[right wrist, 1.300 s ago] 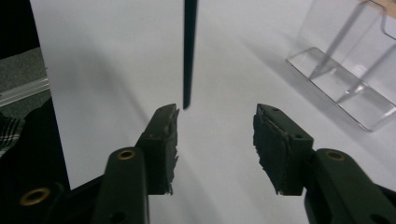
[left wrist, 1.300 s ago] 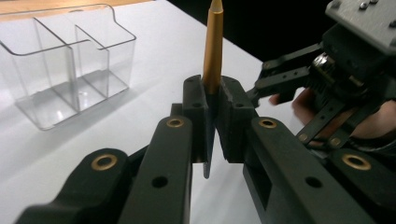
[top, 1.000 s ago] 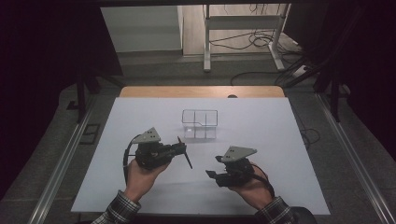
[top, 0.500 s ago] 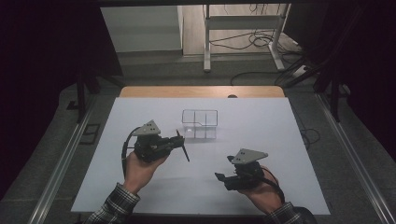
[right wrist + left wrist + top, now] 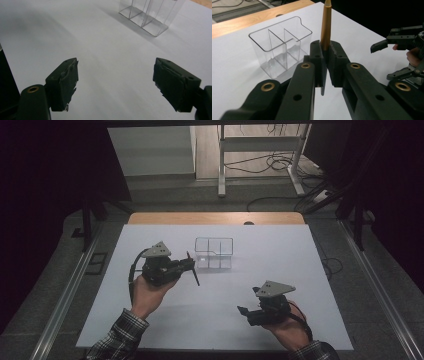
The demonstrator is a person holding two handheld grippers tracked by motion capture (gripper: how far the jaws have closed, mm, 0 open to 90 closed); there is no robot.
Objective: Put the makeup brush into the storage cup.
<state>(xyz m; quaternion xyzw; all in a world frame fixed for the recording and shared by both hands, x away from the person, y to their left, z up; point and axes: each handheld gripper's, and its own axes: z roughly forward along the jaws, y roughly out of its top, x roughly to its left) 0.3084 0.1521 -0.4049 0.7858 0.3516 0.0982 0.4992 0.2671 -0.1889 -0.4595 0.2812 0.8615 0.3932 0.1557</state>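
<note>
While the left gripper (image 5: 186,264) clamps one gold pen (image 5: 326,25) just beside one clear box (image 5: 214,253) of three compartments on the white table (image 5: 310,270), the right gripper (image 5: 243,312), empty, has just been opening, well apart.

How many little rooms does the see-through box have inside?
3. The clear box has one long compartment along its far side and two smaller ones side by side at the near side. All look empty.

A white table (image 5: 300,270) with a wooden far edge (image 5: 215,218), cables (image 5: 270,165) on the floor beyond (near a metal stand (image 5: 260,145)).
</note>
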